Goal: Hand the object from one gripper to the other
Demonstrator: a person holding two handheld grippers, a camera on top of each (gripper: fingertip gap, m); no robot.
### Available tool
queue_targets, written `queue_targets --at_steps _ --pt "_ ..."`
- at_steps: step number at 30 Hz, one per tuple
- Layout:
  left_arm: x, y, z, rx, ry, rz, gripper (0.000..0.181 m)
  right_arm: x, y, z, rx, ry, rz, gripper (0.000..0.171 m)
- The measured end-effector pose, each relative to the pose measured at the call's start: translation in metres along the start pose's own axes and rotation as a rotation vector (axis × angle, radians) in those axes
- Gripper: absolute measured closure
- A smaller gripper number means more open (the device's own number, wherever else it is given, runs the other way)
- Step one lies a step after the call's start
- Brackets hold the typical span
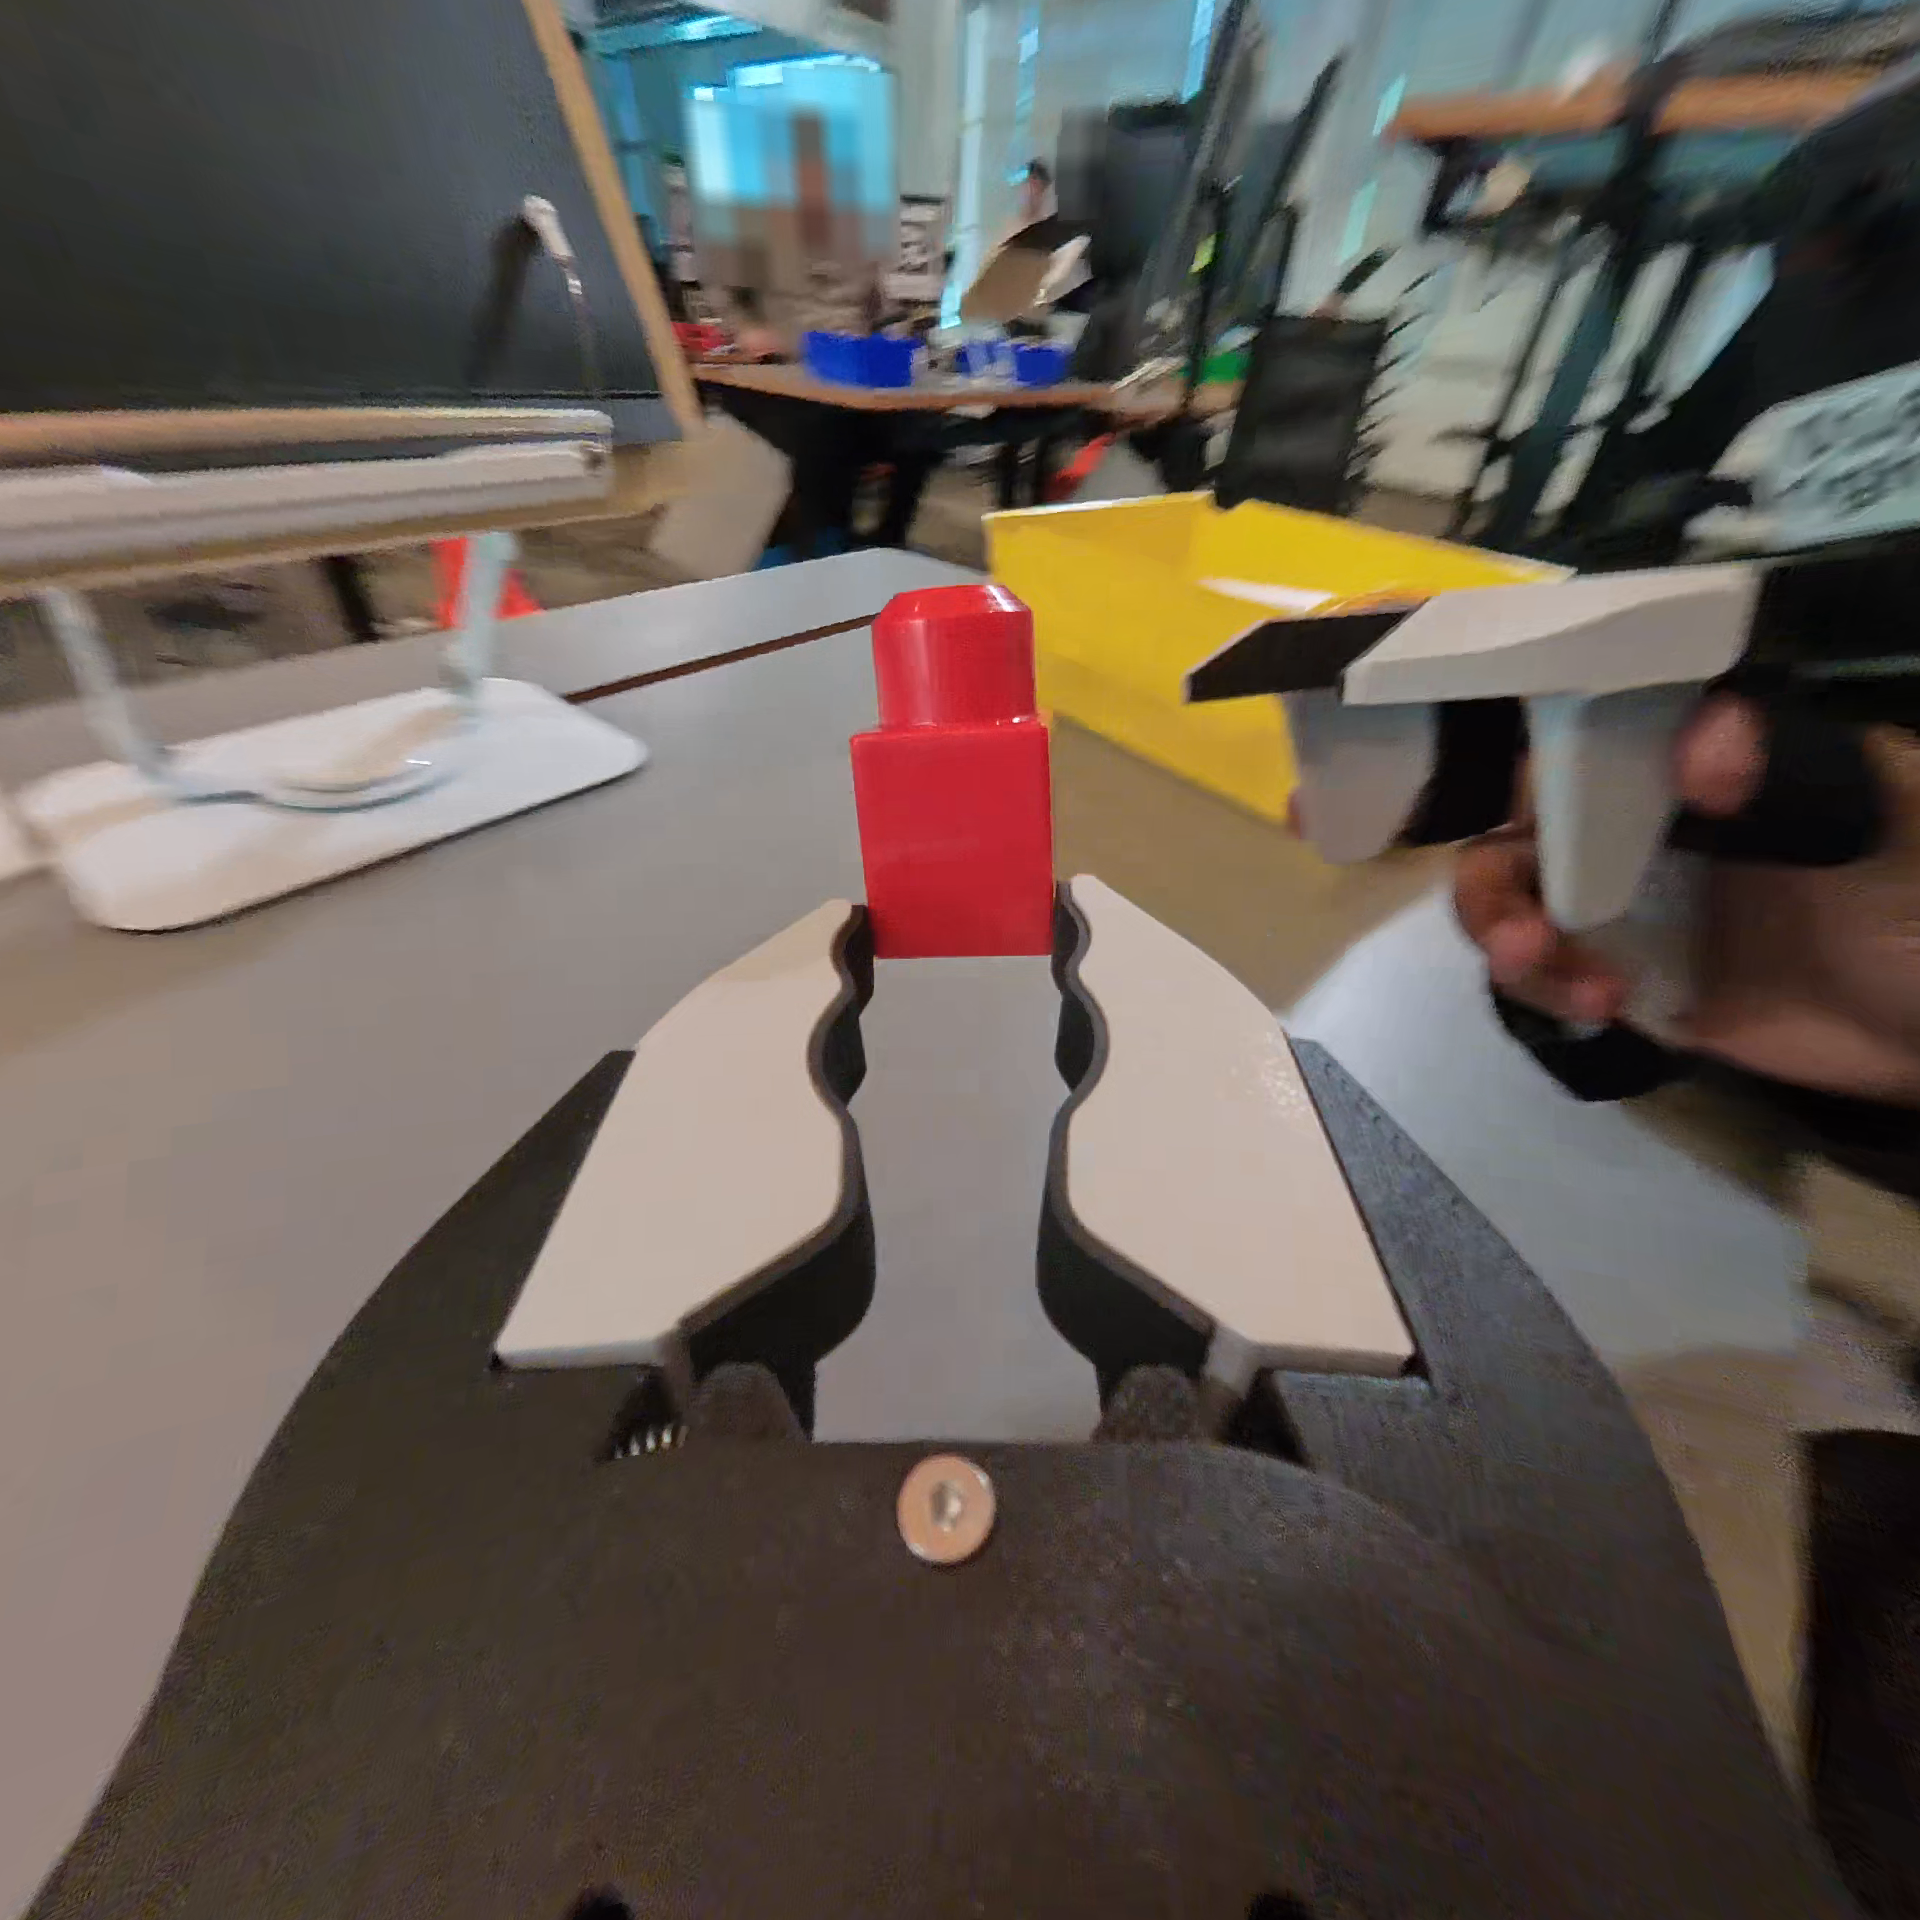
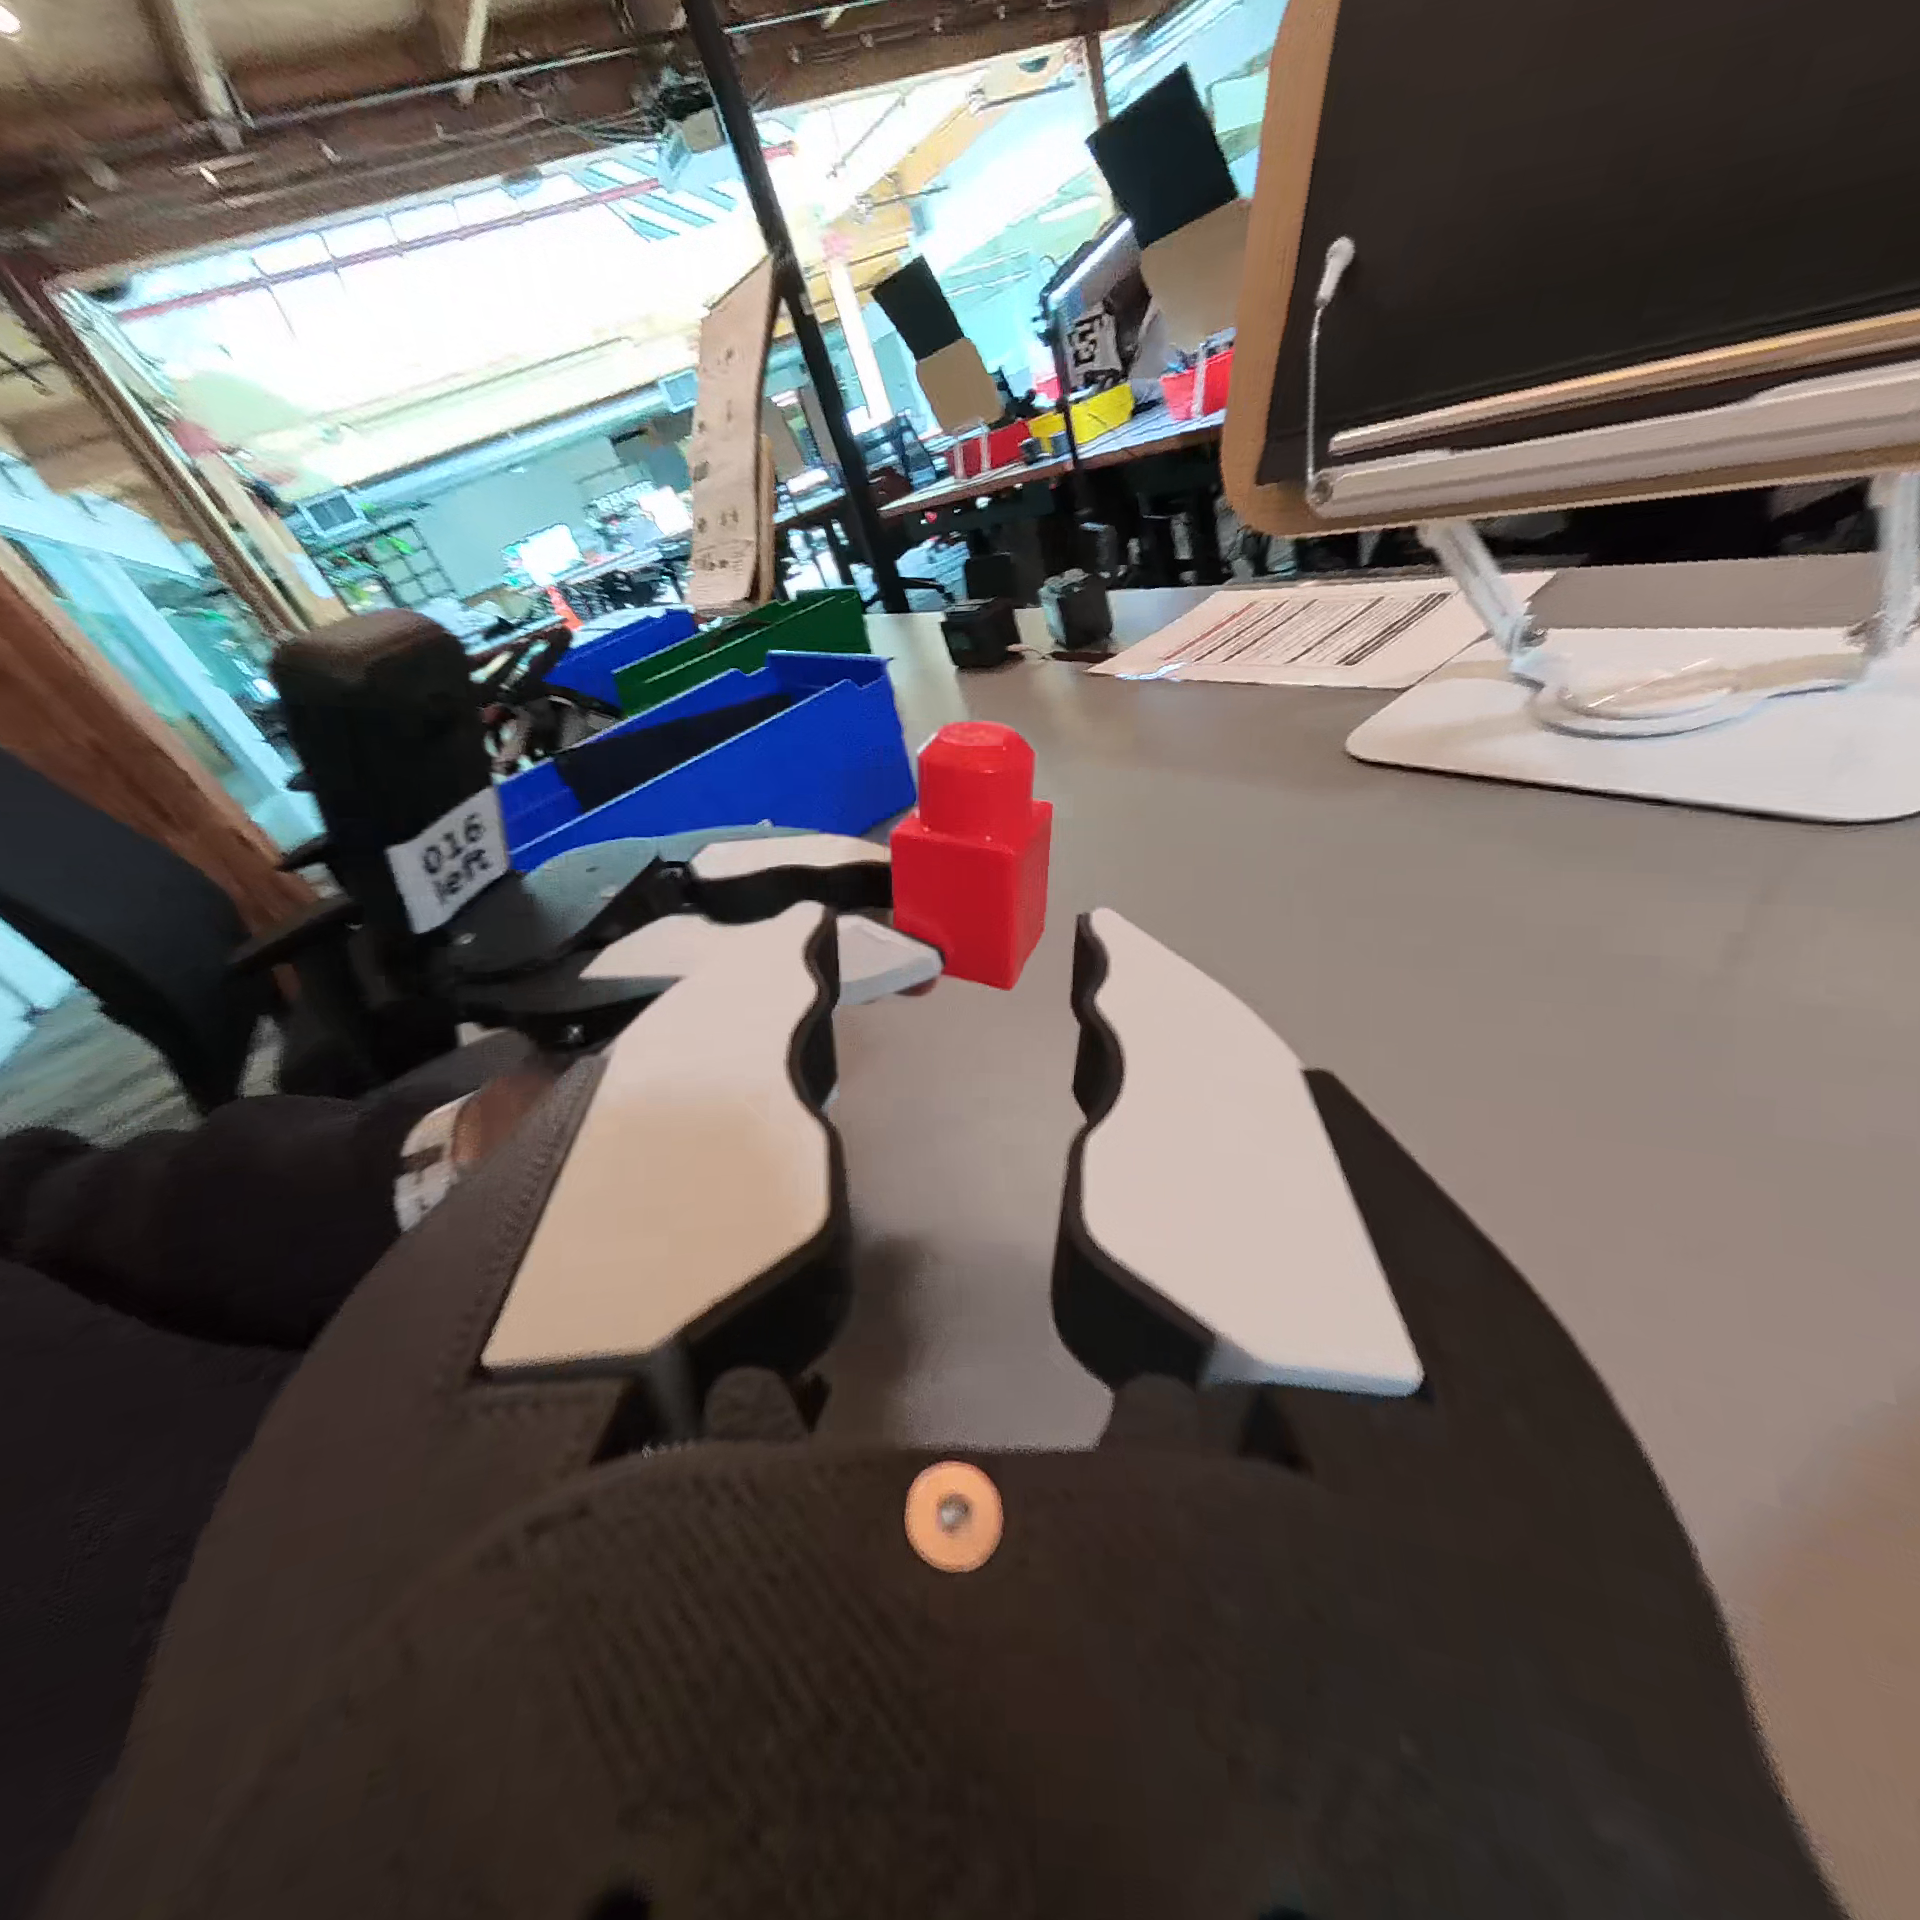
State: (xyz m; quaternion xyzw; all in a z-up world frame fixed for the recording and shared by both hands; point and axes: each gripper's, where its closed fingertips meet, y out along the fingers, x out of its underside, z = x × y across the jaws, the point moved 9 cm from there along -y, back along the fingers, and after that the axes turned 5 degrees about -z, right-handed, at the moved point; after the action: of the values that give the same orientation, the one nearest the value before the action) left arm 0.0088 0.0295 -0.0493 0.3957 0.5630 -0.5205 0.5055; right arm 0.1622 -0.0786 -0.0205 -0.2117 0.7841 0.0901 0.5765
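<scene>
Left gripper (image 1: 961, 914) clamps a red toy brick (image 1: 954, 800) upright above the grey table (image 1: 312, 1091); right gripper (image 2: 951, 935) gapes empty just beside it.

Lighting: bright, overexposed windows (image 2: 436, 312) | Blur: background and right gripper (image 1: 1278, 665) smeared | Distortion: wide-angle edge bending | Focus: near fingers sharp

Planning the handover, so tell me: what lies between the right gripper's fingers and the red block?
Nothing: in the right wrist view only bare grey table shows between the open right gripper and the red block.
</scene>
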Motion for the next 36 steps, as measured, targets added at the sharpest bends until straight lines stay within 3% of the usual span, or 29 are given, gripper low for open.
queue_targets --at_steps 6,9,18,19,22,28,34,36 --pt "0.006 0.009 0.034 -0.09 0.156 -0.048 0.147 0.005 0.007 -0.01 0.125 -0.074 0.031 0.132" --pt "0.007 0.011 0.051 -0.095 0.164 -0.033 0.147 0.006 0.005 -0.01 0.14 -0.044 0.051 0.143" --pt "0.004 0.008 0.056 -0.017 0.121 0.018 0.146 0.0 -0.002 -0.006 0.113 -0.043 0.064 0.144" --pt "0.004 0.008 0.056 -0.007 0.11 0.026 0.137 -0.002 -0.006 -0.003 0.111 -0.037 0.07 0.144" --pt "0.004 0.009 0.055 0.032 0.085 0.018 0.122 -0.012 -0.018 0.009 0.044 0.0 0.092 0.144" --pt "0.003 0.009 0.047 0.118 -0.039 0.049 0.12 -0.025 -0.04 0.027 -0.396 0.201 0.081 0.144" --pt "0.005 0.01 0.035 0.137 -0.132 0.039 0.125 -0.032 -0.054 0.027 -0.408 0.125 0.057 0.144" --pt "0.006 0.01 0.031 0.135 -0.147 0.033 0.126 -0.041 -0.066 0.031 -0.336 0.085 0.093 0.143"
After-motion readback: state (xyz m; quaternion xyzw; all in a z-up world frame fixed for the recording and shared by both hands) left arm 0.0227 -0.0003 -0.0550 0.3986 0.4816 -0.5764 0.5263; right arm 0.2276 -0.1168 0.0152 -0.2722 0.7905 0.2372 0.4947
